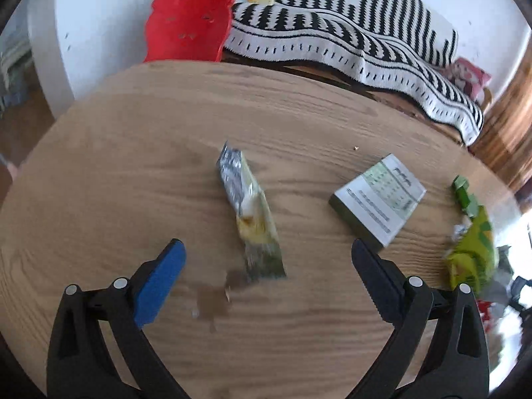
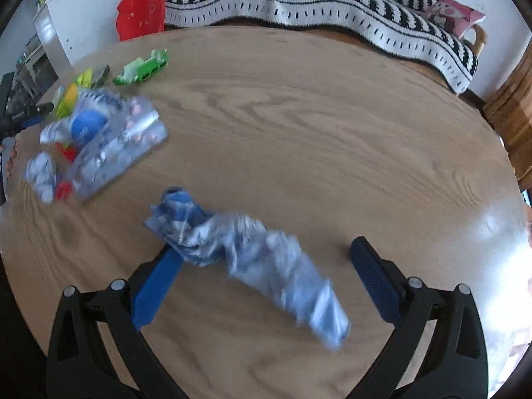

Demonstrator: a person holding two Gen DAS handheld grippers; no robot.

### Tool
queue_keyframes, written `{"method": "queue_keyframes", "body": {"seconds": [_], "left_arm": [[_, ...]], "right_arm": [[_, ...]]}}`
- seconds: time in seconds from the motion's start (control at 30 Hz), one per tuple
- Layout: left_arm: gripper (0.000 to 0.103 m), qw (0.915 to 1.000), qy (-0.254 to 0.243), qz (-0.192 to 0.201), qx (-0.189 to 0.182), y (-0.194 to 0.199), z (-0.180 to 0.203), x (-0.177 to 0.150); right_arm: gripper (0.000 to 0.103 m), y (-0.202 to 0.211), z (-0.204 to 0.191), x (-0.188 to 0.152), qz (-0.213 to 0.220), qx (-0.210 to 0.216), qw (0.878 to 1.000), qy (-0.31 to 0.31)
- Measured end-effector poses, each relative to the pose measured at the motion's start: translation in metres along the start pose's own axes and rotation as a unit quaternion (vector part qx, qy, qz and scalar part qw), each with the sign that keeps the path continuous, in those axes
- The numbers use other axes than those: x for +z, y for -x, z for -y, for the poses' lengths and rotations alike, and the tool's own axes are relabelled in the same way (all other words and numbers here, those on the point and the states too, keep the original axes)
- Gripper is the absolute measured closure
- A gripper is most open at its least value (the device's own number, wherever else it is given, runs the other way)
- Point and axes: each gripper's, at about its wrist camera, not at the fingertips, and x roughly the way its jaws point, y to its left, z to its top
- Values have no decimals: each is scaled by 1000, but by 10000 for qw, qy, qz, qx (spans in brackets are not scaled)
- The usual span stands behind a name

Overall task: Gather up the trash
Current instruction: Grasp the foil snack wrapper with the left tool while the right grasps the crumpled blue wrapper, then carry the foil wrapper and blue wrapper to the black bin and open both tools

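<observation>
Left wrist view has our left gripper (image 1: 267, 259) with jaws wide apart over a yellow-green wrapper (image 1: 249, 212) lying on the desk (image 1: 133, 133), and the print on the white box (image 1: 379, 196) is too blurry for us to read. Our right gripper (image 2: 266, 256) is spread open too around a crumpled blue wrapper (image 2: 246, 259), smeared by blur, its far end overlapping the left finger tip.

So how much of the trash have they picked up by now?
Nothing looks collected, and no bin shows. Both grippers are open and empty. The left gripper straddles a yellow wrapper on the table; the right gripper straddles a crumpled blue wrapper. Left over: a small box, green wrappers and a pile of packets.
</observation>
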Motion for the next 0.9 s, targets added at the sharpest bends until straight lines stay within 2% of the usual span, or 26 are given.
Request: {"method": "queue_keyframes", "body": {"seconds": [0.13,0.17,0.3,0.4,0.43,0.47,0.5,0.53,0.63,0.8,0.9], "left_arm": [[8,9987,-411,31,284,-14,0,6],[9,9973,-602,-14,428,-16,2,4],[18,9970,-679,43,379,-14,3,5],[44,9973,-567,175,435,-9,-2,7],[64,9974,-536,197,442,-8,-4,8],[87,9980,-457,191,401,-6,-6,9],[87,9988,-359,157,278,-5,-8,9],[87,9997,-201,98,47,-4,-12,9],[87,9998,-198,35,-87,-2,-6,6],[87,9993,-285,154,-185,12,6,1],[87,9992,-272,166,-256,19,7,-4]], "right_arm": [[5,-1,-6,-6,566,19,9984,-13],[5,-1,-3,-7,566,21,9984,-22],[5,1,0,-3,560,-29,9984,-110],[6,2,-3,0,442,-62,9989,-111],[12,3,-1,-1,436,-56,9990,-102],[40,7,0,-3,472,-53,9988,-108],[68,13,2,-5,561,-62,9983,-160],[75,17,4,-7,591,-116,9979,-258],[76,17,1,-10,655,-246,9971,-297],[76,23,0,-10,696,-541,9952,-424],[76,30,4,-11,775,-563,9937,-582]]}}
